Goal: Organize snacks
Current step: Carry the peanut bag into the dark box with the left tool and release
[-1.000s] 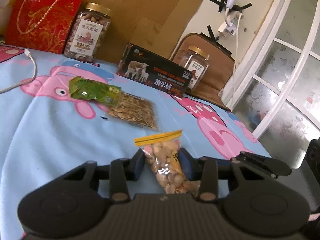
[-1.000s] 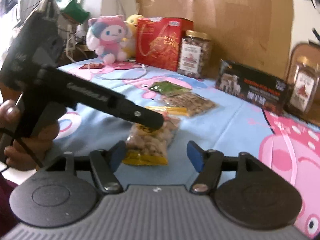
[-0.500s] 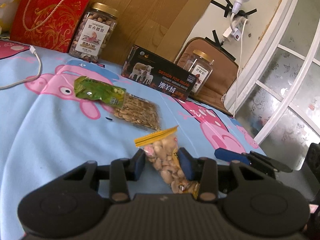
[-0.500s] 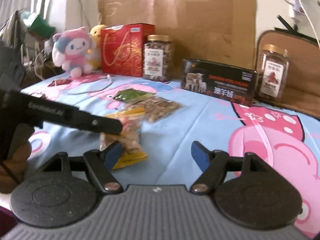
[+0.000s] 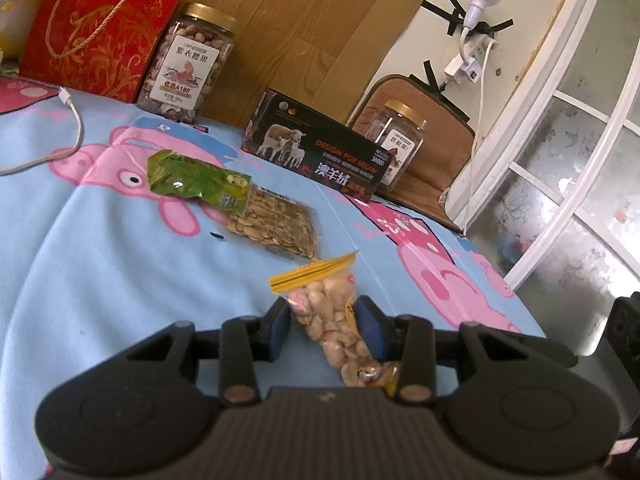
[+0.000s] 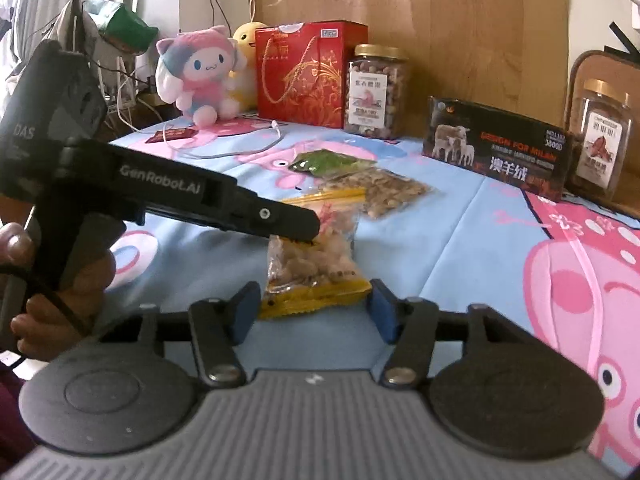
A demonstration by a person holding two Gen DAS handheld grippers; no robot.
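Note:
My left gripper [image 5: 324, 326] is shut on a clear bag of nuts [image 5: 334, 320] with a yellow zip top, held just above the blue bedsheet. The same bag [image 6: 316, 264] shows in the right wrist view, hanging from the left gripper [image 6: 308, 228]. My right gripper [image 6: 312, 312] is open, its blue pads either side of the bag's yellow bottom edge without closing on it. A green snack packet [image 5: 196, 182] and a clear bag of seeds [image 5: 276, 228] lie on the sheet further back.
Along the back wall stand a red gift bag [image 5: 100, 28], a big nut jar [image 5: 190, 60], a black box [image 5: 316, 152] and a smaller jar [image 5: 400, 140]. A white cable [image 5: 68, 128] lies left. Plush toys [image 6: 200, 72] sit at the far left. The bed edge falls off right.
My left gripper keeps hold of the nut bag and has lifted it slightly. My right gripper has swung back left and moved in until its open pads flank the bag's bottom.

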